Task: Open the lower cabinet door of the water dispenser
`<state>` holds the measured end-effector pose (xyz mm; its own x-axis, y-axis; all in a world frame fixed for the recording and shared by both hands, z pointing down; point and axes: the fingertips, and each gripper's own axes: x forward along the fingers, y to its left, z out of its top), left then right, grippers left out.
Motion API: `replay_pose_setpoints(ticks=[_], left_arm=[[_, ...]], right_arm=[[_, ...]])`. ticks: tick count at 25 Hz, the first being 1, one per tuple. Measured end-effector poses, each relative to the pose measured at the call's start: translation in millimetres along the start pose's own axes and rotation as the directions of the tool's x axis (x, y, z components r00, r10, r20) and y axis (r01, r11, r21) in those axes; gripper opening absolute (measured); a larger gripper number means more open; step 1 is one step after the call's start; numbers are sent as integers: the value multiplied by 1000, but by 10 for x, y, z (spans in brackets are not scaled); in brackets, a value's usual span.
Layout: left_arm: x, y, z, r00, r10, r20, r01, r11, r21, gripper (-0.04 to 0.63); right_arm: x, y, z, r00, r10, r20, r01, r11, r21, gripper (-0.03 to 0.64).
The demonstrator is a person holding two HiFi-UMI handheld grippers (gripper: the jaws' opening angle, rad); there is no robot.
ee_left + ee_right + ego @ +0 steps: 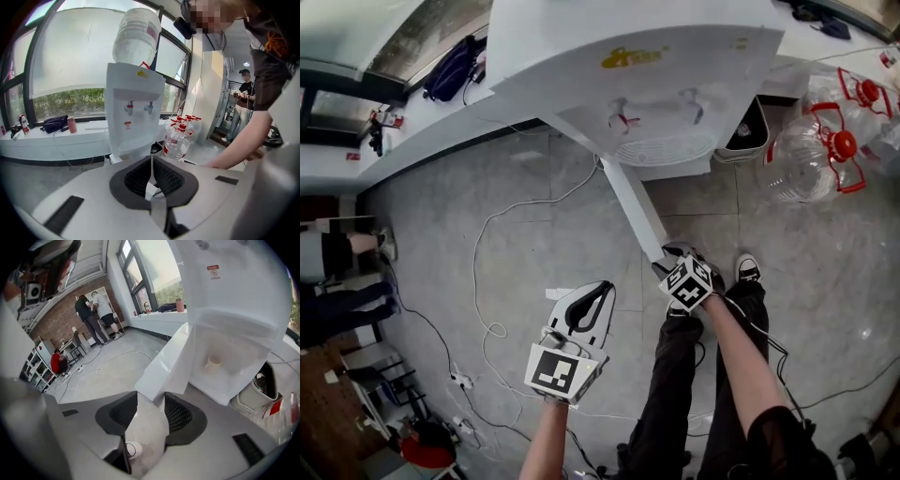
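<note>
Closest to us, left gripper [598, 294] hangs low over the floor [534, 216], pads [137, 176] pressed together w/ nothing btwn them, well apart from the work. Further out, right gripper [151, 399] is clamped on the free edge of the lower cabinet door [633, 206]. That door stands swung wide out from the water dispenser [647, 84] toward our legs [675, 403]; the cabinet interior [225, 362] shows behind it in the right gripper view. We judge the door light, thin and stiff, a hinged panel w/ a glossy white face, so prob slippery in a grip. Best hold is this outer edge, far from the hinge, for max leverage. It should swing on an arc, not pull straight. Dispenser carries a big bottle [136, 35] on top, so likely top-heavy; a hard yank could rock it.
</note>
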<state>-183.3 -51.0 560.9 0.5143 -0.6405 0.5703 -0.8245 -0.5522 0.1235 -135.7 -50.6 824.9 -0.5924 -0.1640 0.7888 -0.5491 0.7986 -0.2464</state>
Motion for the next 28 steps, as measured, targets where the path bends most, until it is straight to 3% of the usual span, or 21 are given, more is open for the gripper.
replay_pose_setpoints(ticks=[9, 14, 18, 28], left_arm=[[-461, 242, -452, 998, 51, -23, -52, 997, -55, 28], [-555, 253, -370, 999, 16, -37, -16, 1000, 13, 28], [-678, 256, -130, 1000, 14, -18, -13, 1000, 20, 28], [-1237, -95, 552, 997, 31, 66, -21, 989, -146, 28]], right_arm=[[418, 583, 290, 998, 58, -10, -58, 997, -50, 183], [289, 580, 337, 999, 45, -9, -45, 999, 8, 183], [-77, 548, 523, 998, 12, 55, -17, 995, 98, 183], [-1856, 367, 1448, 962, -112, 248, 61, 977, 204, 157]])
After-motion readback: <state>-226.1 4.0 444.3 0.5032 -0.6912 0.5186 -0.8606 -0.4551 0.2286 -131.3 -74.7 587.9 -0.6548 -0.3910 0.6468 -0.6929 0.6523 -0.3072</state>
